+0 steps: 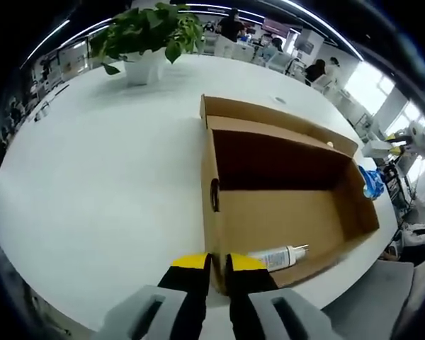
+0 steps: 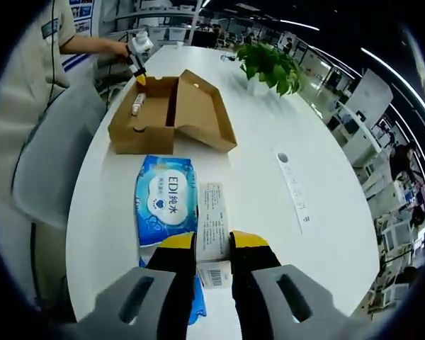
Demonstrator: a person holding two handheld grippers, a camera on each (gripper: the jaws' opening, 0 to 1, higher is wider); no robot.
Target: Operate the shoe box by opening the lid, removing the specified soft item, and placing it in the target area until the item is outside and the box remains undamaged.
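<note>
The brown cardboard shoe box (image 1: 283, 219) lies open on the white table, its lid (image 2: 198, 113) folded back. A white bottle (image 1: 280, 256) lies inside at the near end. My left gripper (image 1: 218, 263) is shut on the box's end wall, and it shows at the box's far end (image 2: 138, 64) in the right gripper view, held by a hand. The blue soft wipes pack (image 2: 166, 202) lies on the table outside the box, a blue corner of it (image 1: 372, 183) showing past the box. My right gripper (image 2: 212, 244) is closed on the pack's white barcoded edge (image 2: 214, 219).
A potted plant (image 1: 152, 32) stands farther along the table (image 1: 92, 177). A long white strip (image 2: 294, 188) lies flat to the right of the pack. A person in a light shirt (image 2: 28, 106) and a grey chair (image 2: 49, 163) are at the table's left edge.
</note>
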